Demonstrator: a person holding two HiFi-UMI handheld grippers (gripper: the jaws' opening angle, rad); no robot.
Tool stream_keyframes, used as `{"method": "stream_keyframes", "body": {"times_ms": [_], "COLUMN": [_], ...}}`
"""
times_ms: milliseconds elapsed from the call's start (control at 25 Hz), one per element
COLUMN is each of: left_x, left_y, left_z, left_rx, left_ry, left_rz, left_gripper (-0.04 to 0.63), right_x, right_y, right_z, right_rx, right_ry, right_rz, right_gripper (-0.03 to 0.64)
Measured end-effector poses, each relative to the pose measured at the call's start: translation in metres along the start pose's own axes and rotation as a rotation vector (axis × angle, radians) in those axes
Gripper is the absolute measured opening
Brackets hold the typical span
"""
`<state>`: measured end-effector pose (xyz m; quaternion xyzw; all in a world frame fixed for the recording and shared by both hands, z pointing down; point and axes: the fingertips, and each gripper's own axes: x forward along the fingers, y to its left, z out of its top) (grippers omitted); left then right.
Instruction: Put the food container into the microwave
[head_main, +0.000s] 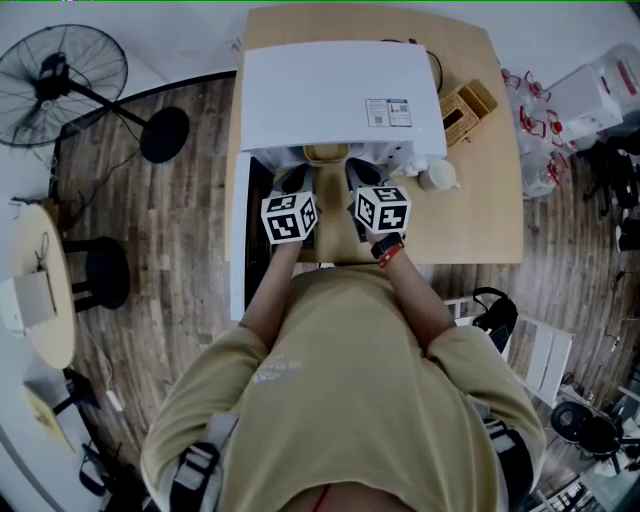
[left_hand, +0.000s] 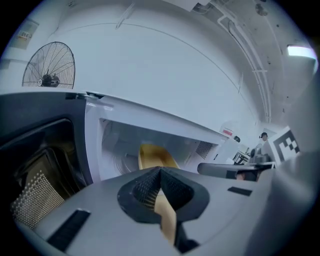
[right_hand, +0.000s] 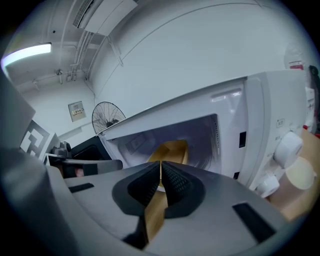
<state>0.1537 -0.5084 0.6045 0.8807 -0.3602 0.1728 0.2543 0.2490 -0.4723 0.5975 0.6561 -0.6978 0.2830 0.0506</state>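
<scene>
The tan food container sits in the mouth of the white microwave, which stands on a wooden table. The dark door is swung open to the left. My left gripper and right gripper reach into the opening side by side. In the left gripper view the left gripper is shut on the rim of the container, inside the white cavity. In the right gripper view the right gripper is shut on the other rim of the container.
Two knobs are on the microwave's right panel. A pale cup and a wooden box stand on the table right of it. A standing fan, a stool and a round side table are on the left.
</scene>
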Motion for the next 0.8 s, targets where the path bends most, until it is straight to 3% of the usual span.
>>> {"method": "stream_keyframes", "body": {"times_ms": [200, 400, 560, 800], "left_x": [-0.001, 0.0, 0.002, 0.01], "left_y": [-0.001, -0.011, -0.014, -0.016], "left_z": [-0.002, -0.004, -0.012, -0.032], "left_rx": [-0.022, -0.062, -0.068, -0.137], "left_ry": [-0.007, -0.001, 0.03, 0.081], "left_rz": [-0.012, -0.086, -0.107, -0.156], "left_gripper": [0.02, 0.02, 0.02, 0.02], "right_x": [-0.001, -0.001, -0.001, 0.005], "right_y": [0.001, -0.001, 0.002, -0.002], "right_z": [-0.002, -0.003, -0.005, -0.008], "right_rx": [-0.01, -0.01, -0.016, -0.029], "right_ry": [0.004, 0.007, 0.019, 0.037], "right_rz": [0.005, 0.004, 0.011, 0.01], "right_gripper": [0.031, 0.031, 0.031, 0.031]}}
